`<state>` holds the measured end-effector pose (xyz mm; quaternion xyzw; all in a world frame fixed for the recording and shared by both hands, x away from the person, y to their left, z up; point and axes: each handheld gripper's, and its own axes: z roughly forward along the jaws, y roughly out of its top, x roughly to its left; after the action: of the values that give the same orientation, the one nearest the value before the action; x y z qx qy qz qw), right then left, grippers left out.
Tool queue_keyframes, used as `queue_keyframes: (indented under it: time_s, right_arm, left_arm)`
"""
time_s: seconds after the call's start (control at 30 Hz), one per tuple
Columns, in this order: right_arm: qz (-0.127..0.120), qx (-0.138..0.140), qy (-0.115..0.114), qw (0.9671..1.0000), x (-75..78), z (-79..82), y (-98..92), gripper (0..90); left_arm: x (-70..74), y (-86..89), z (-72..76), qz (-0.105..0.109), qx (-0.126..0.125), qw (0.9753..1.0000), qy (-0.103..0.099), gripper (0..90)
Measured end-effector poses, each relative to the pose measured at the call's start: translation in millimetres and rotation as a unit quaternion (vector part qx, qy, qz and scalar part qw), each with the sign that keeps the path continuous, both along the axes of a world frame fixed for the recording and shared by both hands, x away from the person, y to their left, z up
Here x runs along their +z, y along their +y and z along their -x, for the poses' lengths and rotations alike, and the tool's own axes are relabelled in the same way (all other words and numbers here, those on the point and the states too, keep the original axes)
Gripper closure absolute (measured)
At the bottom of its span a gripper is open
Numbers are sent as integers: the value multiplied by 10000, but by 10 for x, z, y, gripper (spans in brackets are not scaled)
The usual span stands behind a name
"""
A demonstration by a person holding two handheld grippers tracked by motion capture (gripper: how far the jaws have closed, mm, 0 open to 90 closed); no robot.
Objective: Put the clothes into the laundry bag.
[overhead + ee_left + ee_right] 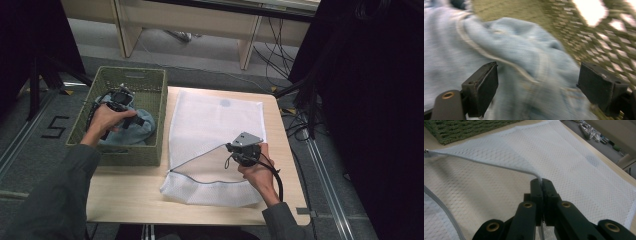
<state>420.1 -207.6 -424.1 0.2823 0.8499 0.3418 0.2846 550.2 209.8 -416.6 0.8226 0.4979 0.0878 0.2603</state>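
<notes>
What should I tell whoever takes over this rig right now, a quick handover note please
Left gripper: open, jaws either side of the blue denim garment in the green woven basket; not yet gripped.
Right gripper: shut on the zipper edge of the white mesh laundry bag, lifting it so the mouth gapes.
The bag lies flat on the wooden table, right of the basket.
Done: bag mouth held open.
Left, likely: close on the garment, lift it out, feed it into the bag, then zip.
</notes>
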Motion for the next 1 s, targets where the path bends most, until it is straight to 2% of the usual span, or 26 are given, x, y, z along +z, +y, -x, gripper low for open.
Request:
queue_keyframes:
  time_s: [0.03,0.07,0.1,0.13,0.23,0.27,0.3,0.33,0.4,0.43,0.47,0.5,0.53,0.57,0.6,0.63,0.67,0.7,0.73,0.77,0.8,0.83,0.9,1.0]
  right_arm:
    - [10,6,-21,10000,-5,-1,0,894]
    - [-10,-12,-19,10000,-5,-2,3,894]
    - [-12,3,-7,10000,-1,-3,4,893]
    - [-18,-14,0,10000,-2,1,12,893]
    - [34,-24,-5,10000,1,8,15,893]
    - [16,-11,22,10000,2,5,15,893]
    - [11,-27,4,10000,4,5,16,893]
    - [20,-6,-11,10000,2,0,15,893]
    - [9,-22,3,10000,-5,-1,12,892]
    - [-7,-12,-1,10000,-9,-4,10,892]
    - [-2,9,24,10000,-6,-5,6,892]
    - [-31,-25,61,10000,-6,0,8,892]
    - [-34,-25,63,10000,-7,0,8,892]
    - [-16,-17,67,10000,-7,0,6,892]
    - [-10,-18,59,10000,-8,1,4,892]
    - [-6,-2,11,10000,-8,-6,1,892]
    - [-49,-54,35,10000,-7,1,8,892]
    - [-55,-54,21,10000,-5,-1,8,892]
    - [-52,-44,29,10000,-5,1,10,892]
    - [-10,6,21,10000,-6,-5,5,892]
    - [-10,1,20,10000,-7,-2,7,891]
    - [-13,-13,-5,10000,-8,-3,9,891]
    - [-29,0,16,10000,-5,-4,12,891]
    - [-3,0,34,10000,-12,-8,11,890]
  left_arm:
    - [-7,-25,19,-32,-100,9999,-11,142]
    - [-24,-56,42,-271,-363,9990,32,146]
    - [-53,-80,52,-466,-476,9978,65,146]
    - [-79,-102,63,-504,-414,9975,278,146]
    - [-159,-114,8,-539,-214,9979,281,143]
    - [-191,-104,-26,-700,-315,9968,240,142]
    - [-225,-130,-27,-678,-213,9969,348,139]
    - [-257,-128,-50,-763,-357,9959,314,130]
    - [-310,-153,-76,-794,-340,9954,403,96]
    - [-342,-153,-101,-843,-436,9949,356,75]
    - [-365,-152,-119,-904,-531,9940,322,54]
    - [-400,-178,-111,-974,-562,9922,541,38]
    - [-441,-216,-97,-1004,-562,9914,617,8]
    - [-464,-226,-96,-1152,-764,9886,594,0]
    - [-496,-241,-93,-1223,-834,9875,534,0]
    - [-529,-248,-85,-1241,-839,9872,546,0]
    - [-571,-254,-72,-1229,-784,9879,524,0]
    - [-590,-225,-73,-1359,-928,9850,521,0]
    - [-614,-196,-70,-1376,-906,9852,478,0]
    - [-637,-151,-82,-1389,-731,9865,464,0]
    - [-666,-114,-82,-1142,-414,9913,499,0]
    - [-697,-95,-81,-873,-182,9950,451,0]
    - [-692,-79,-89,-804,-130,9956,474,0]
    - [-684,-63,-118,-882,-262,9949,407,0]
